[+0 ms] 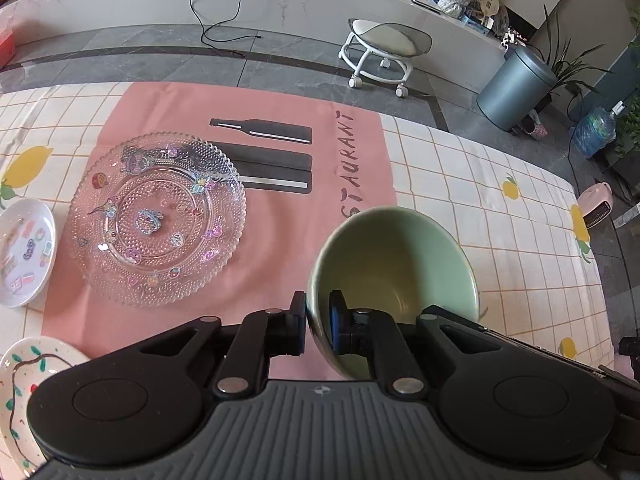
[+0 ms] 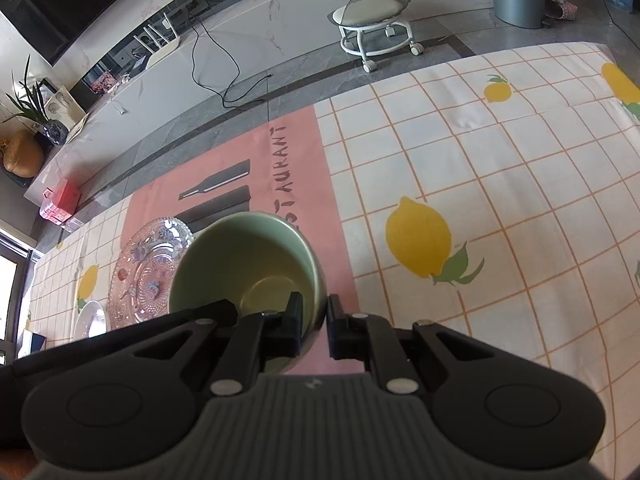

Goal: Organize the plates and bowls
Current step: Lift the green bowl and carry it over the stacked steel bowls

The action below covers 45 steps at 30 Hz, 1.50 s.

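Left gripper (image 1: pixel 318 320) pinches near rim of green bowl (image 1: pixel 396 264), 1 finger inside, 1 outside; right gripper (image 2: pixel 314 322) clamps opposite rim same way (both jaws nearly closed on thin wall). Bowl looks tilted, seemingly lifted over pink placemat (image 1: pixel 280 248). Further left: glass plate (image 1: pixel 158 216) on placemat, white sticker dish (image 1: pixel 24 252) beside it, painted plate (image 1: pixel 24 392) at near left edge. Judgement: task early, nothing stacked yet; bowl needs placing, 3 plates left to gather.

A lemon-print checked tablecloth (image 1: pixel 480 184) (under a pink mat (image 1: pixel 280 120)) carries a glass plate (image 1: pixel 158 220) and, seemingly, two white dishes (image 1: pixel 24 252).
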### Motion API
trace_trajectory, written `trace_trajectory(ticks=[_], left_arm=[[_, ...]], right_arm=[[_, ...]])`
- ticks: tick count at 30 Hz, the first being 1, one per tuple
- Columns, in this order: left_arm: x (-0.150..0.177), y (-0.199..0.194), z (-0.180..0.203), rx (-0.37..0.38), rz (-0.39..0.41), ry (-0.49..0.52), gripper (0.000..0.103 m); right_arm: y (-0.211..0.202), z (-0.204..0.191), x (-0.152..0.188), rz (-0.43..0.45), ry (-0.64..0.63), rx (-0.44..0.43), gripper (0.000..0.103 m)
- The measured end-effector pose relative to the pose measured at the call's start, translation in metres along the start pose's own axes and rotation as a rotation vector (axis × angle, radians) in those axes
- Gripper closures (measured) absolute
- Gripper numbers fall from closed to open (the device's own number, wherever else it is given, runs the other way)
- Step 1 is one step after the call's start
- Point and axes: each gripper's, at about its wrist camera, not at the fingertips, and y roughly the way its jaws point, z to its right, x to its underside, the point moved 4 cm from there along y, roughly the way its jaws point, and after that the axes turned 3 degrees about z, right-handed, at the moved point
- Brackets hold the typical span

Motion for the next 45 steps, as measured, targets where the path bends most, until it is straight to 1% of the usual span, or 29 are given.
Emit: trace_trajectory(ticks=[8,14,20,26,32,36,40,45], left_arm=[[0.018,-0.061,0.004,-0.001,0.054,0.012,0.091],[0.036,-0.103,-0.003,-0.012,0.102,0.012,0.091],[0.059,-0.151,-0.023,-0.033,0.16,-0.005,0.091],[0.085,-0.19,-0.058,-0.065,0.178,-0.044,0.091],[0.114,-0.217,-0.096,-0.106,0.162,-0.093,0.091],[0.134,-0.226,-0.119,-0.119,0.132,-0.123,0.091],[0.148,-0.223,-0.134,-0.127,0.079,-0.138,0.09],[0.164,-0.209,-0.143,-0.116,0.004,-0.126,0.089]], right_arm=[[-0.062,-0.014,0.021,0.053,-0.017,-0.036,0.093],[-0.102,-0.027,0.048,0.074,-0.021,-0.072,0.093],[-0.135,-0.05,0.082,0.093,-0.036,-0.118,0.094],[-0.161,-0.085,0.119,0.102,-0.089,-0.161,0.093],[-0.168,-0.118,0.161,0.043,-0.135,-0.213,0.093],[-0.17,-0.138,0.184,0.007,-0.179,-0.236,0.093],[-0.164,-0.148,0.202,-0.052,-0.217,-0.247,0.093],[-0.15,-0.146,0.216,-0.126,-0.232,-0.225,0.094]])
